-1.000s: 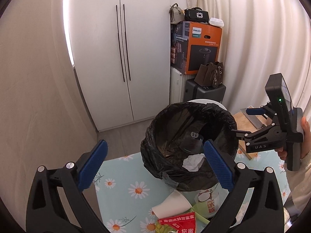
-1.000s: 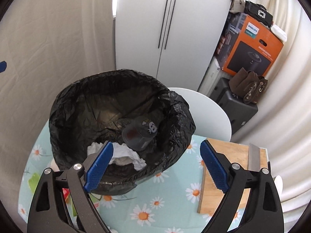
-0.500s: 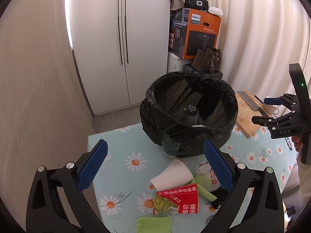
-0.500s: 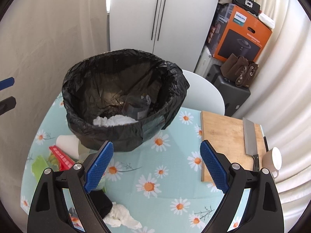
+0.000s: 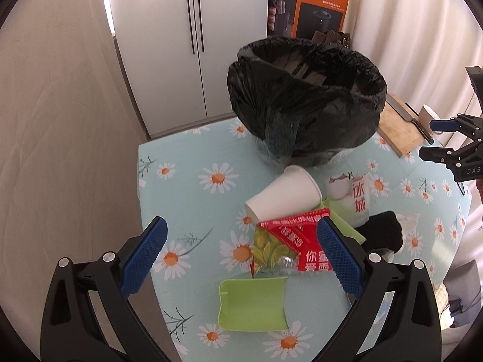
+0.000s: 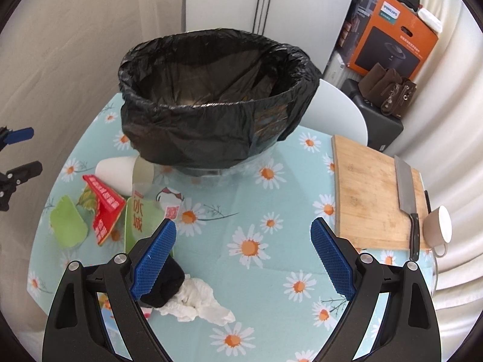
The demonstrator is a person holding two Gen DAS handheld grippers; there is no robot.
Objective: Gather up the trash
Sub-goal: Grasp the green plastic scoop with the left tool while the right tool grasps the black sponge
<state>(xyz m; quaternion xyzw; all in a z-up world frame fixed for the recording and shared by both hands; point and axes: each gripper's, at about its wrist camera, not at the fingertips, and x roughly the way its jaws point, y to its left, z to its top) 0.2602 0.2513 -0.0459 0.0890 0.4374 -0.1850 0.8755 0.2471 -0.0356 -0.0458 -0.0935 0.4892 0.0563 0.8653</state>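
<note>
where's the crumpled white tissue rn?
In the right wrist view the crumpled white tissue lies on the daisy tablecloth at lower left, touching the black cloth lump, just below the right gripper's left finger.

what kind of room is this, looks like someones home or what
Most likely a lived-in home, perhaps a dining corner. A table under a daisy-print cloth holds a cutting board with a cleaver, white wardrobe-style doors stand behind, and a Philips appliance box is stacked by the curtains.
</note>
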